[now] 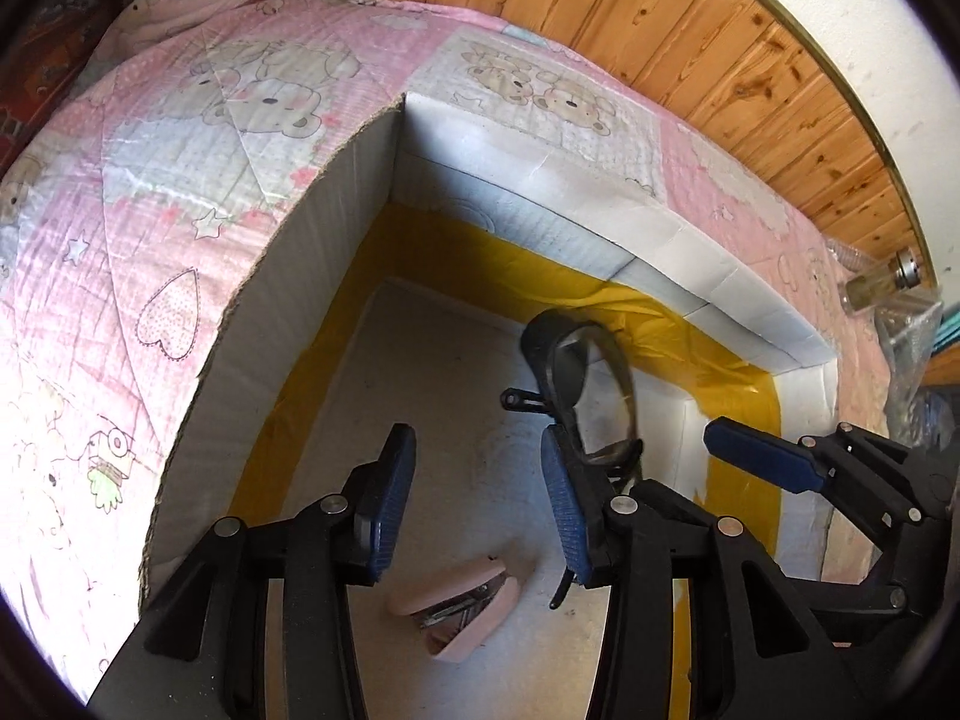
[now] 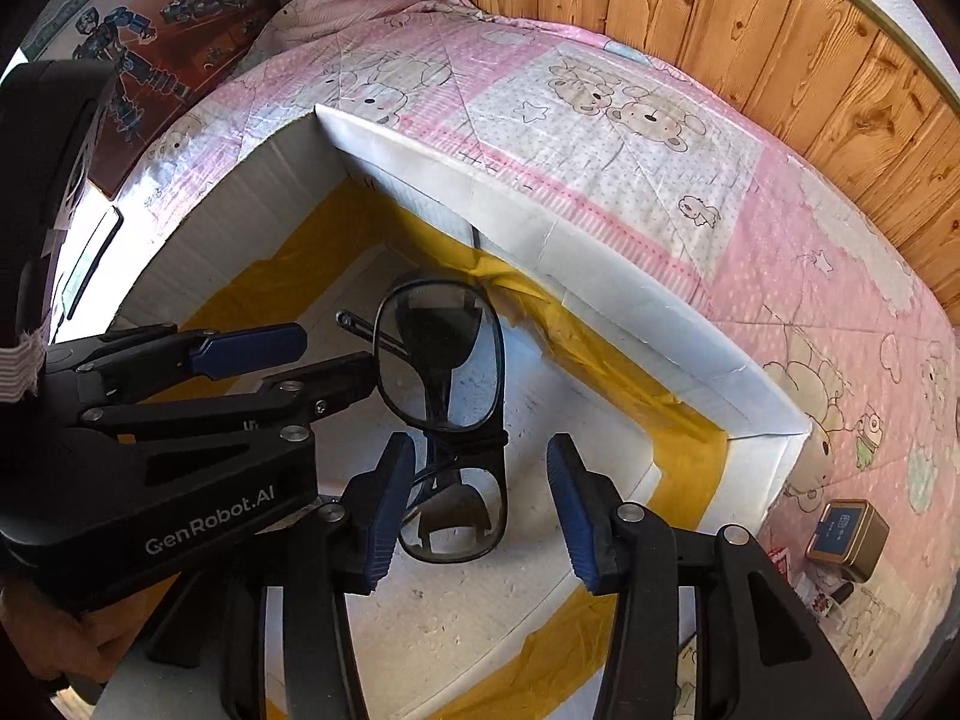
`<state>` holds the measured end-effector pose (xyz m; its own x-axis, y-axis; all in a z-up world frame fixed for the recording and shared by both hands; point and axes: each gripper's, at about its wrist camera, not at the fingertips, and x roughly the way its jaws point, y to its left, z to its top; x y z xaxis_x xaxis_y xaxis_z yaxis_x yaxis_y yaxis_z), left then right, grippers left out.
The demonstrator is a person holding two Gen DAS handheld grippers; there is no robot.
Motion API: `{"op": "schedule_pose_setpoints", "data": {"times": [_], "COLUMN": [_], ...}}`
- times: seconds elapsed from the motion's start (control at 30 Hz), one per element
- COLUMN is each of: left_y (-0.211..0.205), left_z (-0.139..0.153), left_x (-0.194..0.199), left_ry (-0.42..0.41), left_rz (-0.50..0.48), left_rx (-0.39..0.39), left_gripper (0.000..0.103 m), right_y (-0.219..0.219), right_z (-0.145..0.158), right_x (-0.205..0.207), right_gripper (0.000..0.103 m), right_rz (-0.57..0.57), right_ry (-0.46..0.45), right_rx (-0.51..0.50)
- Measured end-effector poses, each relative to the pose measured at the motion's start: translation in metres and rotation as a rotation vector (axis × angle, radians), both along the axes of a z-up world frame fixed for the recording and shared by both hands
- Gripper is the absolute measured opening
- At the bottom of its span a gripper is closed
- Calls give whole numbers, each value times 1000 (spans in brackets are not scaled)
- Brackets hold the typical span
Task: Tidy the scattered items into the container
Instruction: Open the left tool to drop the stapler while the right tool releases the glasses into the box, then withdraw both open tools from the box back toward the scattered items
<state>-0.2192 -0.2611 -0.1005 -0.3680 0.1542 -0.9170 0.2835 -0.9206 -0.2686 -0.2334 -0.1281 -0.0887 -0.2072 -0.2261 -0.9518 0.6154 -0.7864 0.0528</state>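
A white cardboard box point(image 1: 336, 192) with yellow tape inside sits on a pink bear-print blanket; it also shows in the right wrist view point(image 2: 600, 276). Both grippers hang over its inside. My left gripper point(image 1: 477, 504) is open, and black-framed glasses point(image 1: 591, 396) lean against the outer side of its right finger. In the right wrist view the glasses point(image 2: 444, 372) stand between the left gripper point(image 2: 312, 354) and my right gripper point(image 2: 480, 504), which is open; its left pad point(image 2: 390, 504) is close to the lower lens. A pink stapler point(image 1: 456, 606) lies on the box floor.
A small glass bottle point(image 1: 882, 282) with a metal cap and bubble wrap lie on the blanket right of the box. A small bronze box with a blue label point(image 2: 846, 534) sits at the right. A robot-print carton point(image 2: 174, 30) stands at the back left. Wood panelling point(image 2: 750, 30) lines the wall.
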Motion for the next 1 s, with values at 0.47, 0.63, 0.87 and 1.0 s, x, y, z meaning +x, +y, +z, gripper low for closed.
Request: {"op": "schedule_pose_setpoints", "data": {"times": [0.47, 0.63, 0.87, 1.0], "left_y": [27, 45, 70, 82], "left_z": [43, 65, 93, 103], "left_x": [55, 81, 114, 130], "left_ry": [46, 82, 125, 139], "left_rz": [8, -1, -23, -25], "left_rx": [-80, -130, -184, -196], "left_gripper": [49, 49, 49, 49], "right_y": [40, 53, 78, 96], "right_z": [32, 45, 60, 71], "right_x": [39, 63, 97, 117], "right_gripper": [59, 59, 59, 59], "right_rz": [-31, -19, -17, -20], "right_ry": [4, 22, 59, 88], "right_rx": [-111, -155, -219, -303]}}
